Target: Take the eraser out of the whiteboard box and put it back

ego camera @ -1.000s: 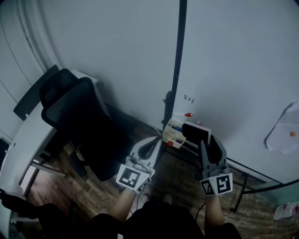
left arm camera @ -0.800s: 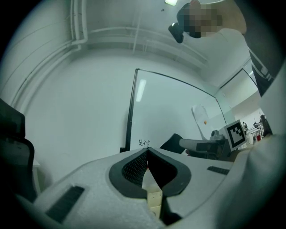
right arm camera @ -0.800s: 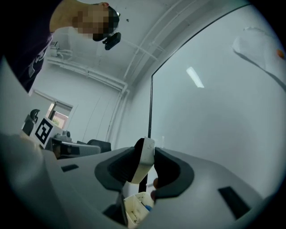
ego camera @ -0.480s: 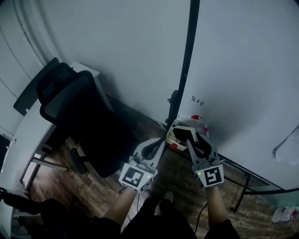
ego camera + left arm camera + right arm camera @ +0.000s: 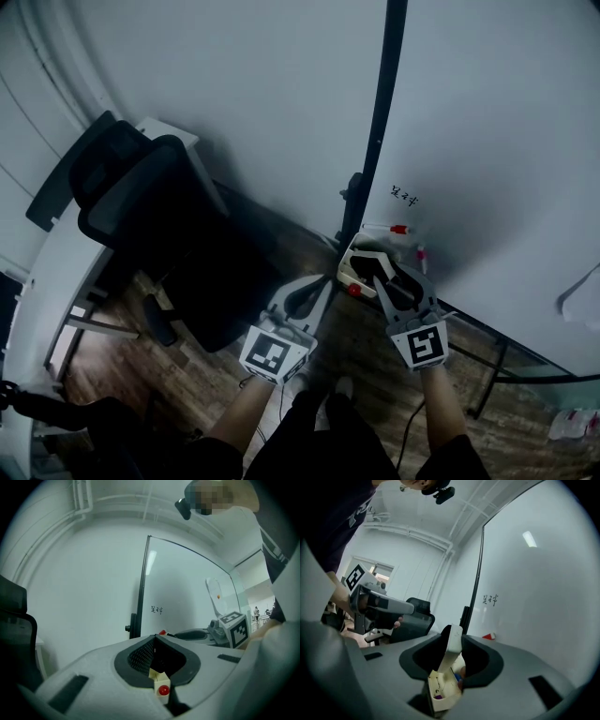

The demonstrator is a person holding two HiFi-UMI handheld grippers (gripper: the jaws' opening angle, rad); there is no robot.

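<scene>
glossy whiteboard (image 5: pixel 497 141), wooden floor (image 5: pixel 192 380), plastic box (image 5: pixel 352 272)

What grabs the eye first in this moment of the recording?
The right tongs clamp an eraser at the cream box by the whiteboard's lower left corner. A black office chair fills the head view's left, and the left tongs hover shut beside the box.

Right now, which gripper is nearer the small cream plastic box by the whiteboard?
Right. The right gripper sits just over the cream plastic box, clamping a flat white-backed eraser above it. The left gripper, jaws shut, is off to the box's left, apart.
</scene>
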